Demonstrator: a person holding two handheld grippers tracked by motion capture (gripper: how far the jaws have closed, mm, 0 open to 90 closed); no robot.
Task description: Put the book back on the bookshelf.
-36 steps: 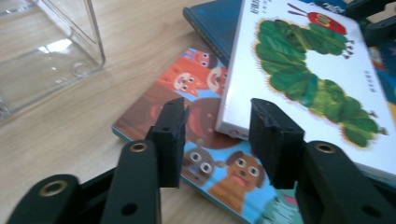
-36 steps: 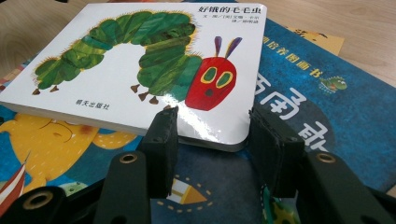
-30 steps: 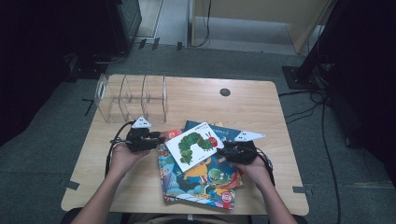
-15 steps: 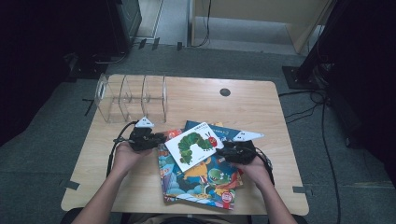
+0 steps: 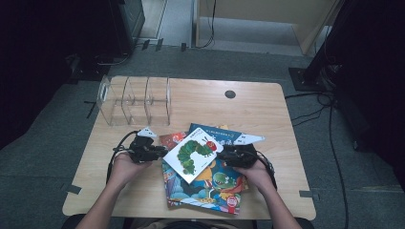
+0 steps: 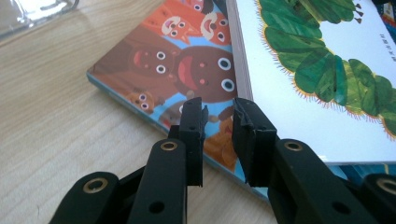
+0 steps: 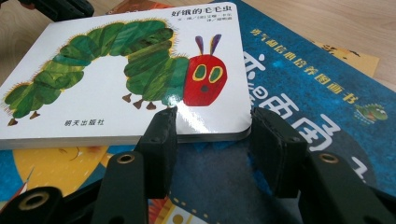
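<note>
High view: white caterpillar book (image 5: 193, 153) lies tilted atop a pile of picture books (image 5: 205, 188) on the table (image 5: 258, 109); left gripper (image 5: 160, 151) at its left edge, right gripper (image 5: 223, 155) at its right; clear divider rack (image 5: 133, 100) behind.
Left gripper view: jaws slightly parted after closing and reopening a little; nothing between; tips over the orange animal book (image 6: 187, 60), just beside the caterpillar book's edge.
Right gripper view: jaws spread, gripping nothing; caterpillar book's corner just beyond them, over the blue book (image 7: 303, 102).

A light wooden table (image 5: 267, 109) is set on grey carpeted floor (image 5: 52, 138). Dark equipment (image 5: 126, 21) is seen at the upper left, black cables (image 5: 329, 119) at the right, and a pale wooden panel (image 5: 267, 12) behind.
</note>
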